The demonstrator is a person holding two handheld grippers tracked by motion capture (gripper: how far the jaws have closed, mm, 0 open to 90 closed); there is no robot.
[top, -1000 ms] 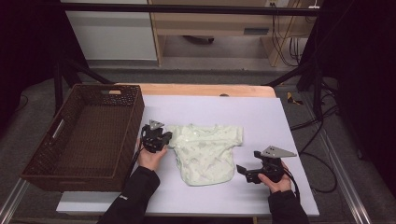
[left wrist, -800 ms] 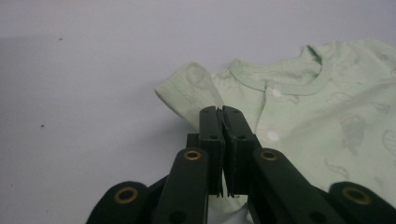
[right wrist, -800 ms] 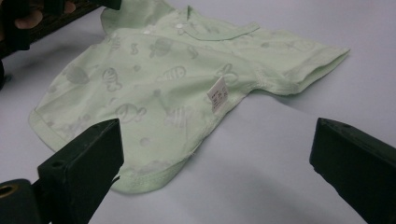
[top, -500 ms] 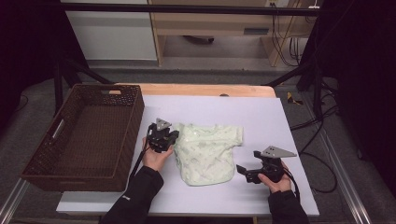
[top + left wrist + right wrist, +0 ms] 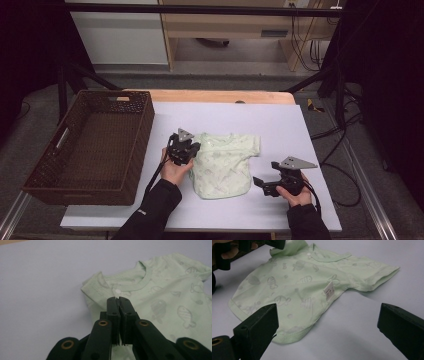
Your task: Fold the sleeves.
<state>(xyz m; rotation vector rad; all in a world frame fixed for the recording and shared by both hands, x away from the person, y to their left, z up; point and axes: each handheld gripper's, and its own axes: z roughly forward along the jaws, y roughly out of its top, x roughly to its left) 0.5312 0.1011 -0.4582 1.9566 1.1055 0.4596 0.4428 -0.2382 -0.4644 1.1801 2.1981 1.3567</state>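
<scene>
At the left of the high view a dark brown woven wicker basket [image 5: 85,145] sits empty. Right of it, at centre frame, the left gripper [image 5: 186,152] has carried the near sleeve of the pale green fish-print baby shirt [image 5: 222,162] inward over the body, jaws clamped together on the fabric. That looks like the first fold. At lower right, the right gripper [image 5: 260,185] waits wide open, holding nothing.

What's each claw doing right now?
Left claw: shut on the green shirt sleeve.
Right claw: open, holding nothing.
</scene>
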